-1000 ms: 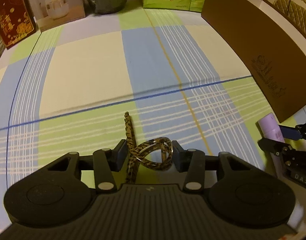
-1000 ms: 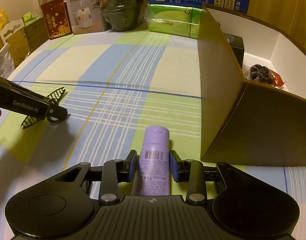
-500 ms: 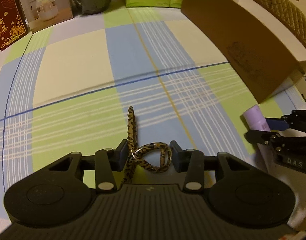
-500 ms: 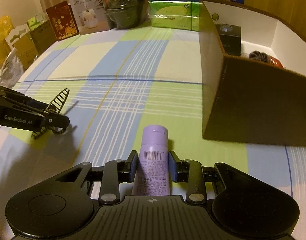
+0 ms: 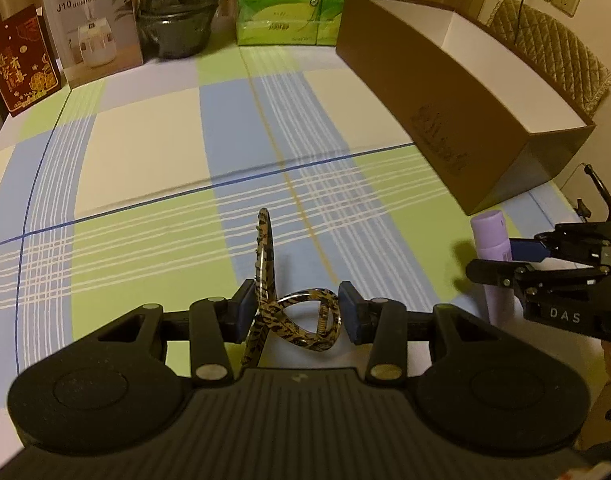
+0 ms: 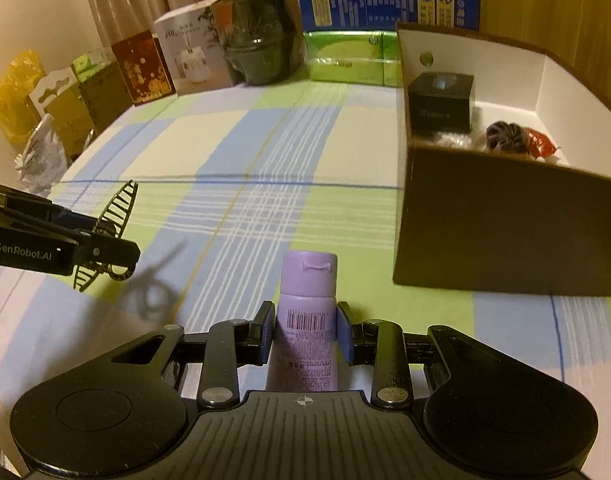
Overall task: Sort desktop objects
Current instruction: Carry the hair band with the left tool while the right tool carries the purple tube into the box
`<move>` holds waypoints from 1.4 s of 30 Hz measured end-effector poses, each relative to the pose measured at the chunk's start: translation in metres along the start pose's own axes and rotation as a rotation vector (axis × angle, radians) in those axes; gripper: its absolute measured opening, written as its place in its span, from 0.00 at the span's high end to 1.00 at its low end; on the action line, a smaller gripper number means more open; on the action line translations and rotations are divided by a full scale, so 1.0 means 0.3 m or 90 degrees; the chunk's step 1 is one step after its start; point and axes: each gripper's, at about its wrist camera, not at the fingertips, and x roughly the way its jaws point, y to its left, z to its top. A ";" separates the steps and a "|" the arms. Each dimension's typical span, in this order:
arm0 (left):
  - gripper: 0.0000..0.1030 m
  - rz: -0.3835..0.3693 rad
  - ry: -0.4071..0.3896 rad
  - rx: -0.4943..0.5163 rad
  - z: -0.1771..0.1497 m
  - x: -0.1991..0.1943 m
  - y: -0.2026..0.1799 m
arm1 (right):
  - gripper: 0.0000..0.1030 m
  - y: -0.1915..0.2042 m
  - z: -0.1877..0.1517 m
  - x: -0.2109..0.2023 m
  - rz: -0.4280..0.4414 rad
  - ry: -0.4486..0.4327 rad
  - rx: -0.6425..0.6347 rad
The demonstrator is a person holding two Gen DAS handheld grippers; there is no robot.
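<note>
My left gripper [image 5: 295, 314] is shut on a leopard-pattern hair claw clip [image 5: 293, 316] and holds it above the checked tablecloth; the clip also shows in the right wrist view [image 6: 109, 224], casting a shadow on the cloth. My right gripper [image 6: 305, 330] is shut on a purple tube [image 6: 305, 320], cap pointing forward, lifted off the table; the tube also shows in the left wrist view [image 5: 491, 248]. The open brown cardboard box [image 6: 505, 224] stands ahead and to the right of both grippers.
Inside the box lie a black cube box [image 6: 441, 100], a dark scrunchie [image 6: 505, 138] and a red packet [image 6: 539, 144]. Along the table's far edge stand green tissue packs [image 5: 285, 20], a dark pot [image 5: 177, 28], a humidifier box [image 5: 93, 28] and a red card [image 5: 21, 64].
Both grippers have risen with their objects, the clip and the tube coming off the cloth. The box interior has come into the right wrist view.
</note>
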 end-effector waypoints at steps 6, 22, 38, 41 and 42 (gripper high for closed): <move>0.63 -0.003 -0.024 0.003 0.027 -0.051 -0.038 | 0.71 -0.011 0.031 -0.054 0.013 -0.032 -0.003; 0.63 -0.048 -0.118 0.049 0.168 -0.194 -0.208 | 0.72 -0.075 0.176 -0.311 0.040 -0.172 -0.011; 0.63 -0.135 -0.199 0.104 0.459 -0.182 -0.471 | 0.72 -0.402 0.356 -0.461 -0.060 -0.247 0.007; 0.63 -0.155 -0.197 0.104 0.519 -0.139 -0.524 | 0.72 -0.477 0.385 -0.437 -0.076 -0.240 0.014; 0.63 -0.158 -0.195 0.103 0.537 -0.122 -0.539 | 0.72 -0.501 0.392 -0.425 -0.080 -0.237 0.017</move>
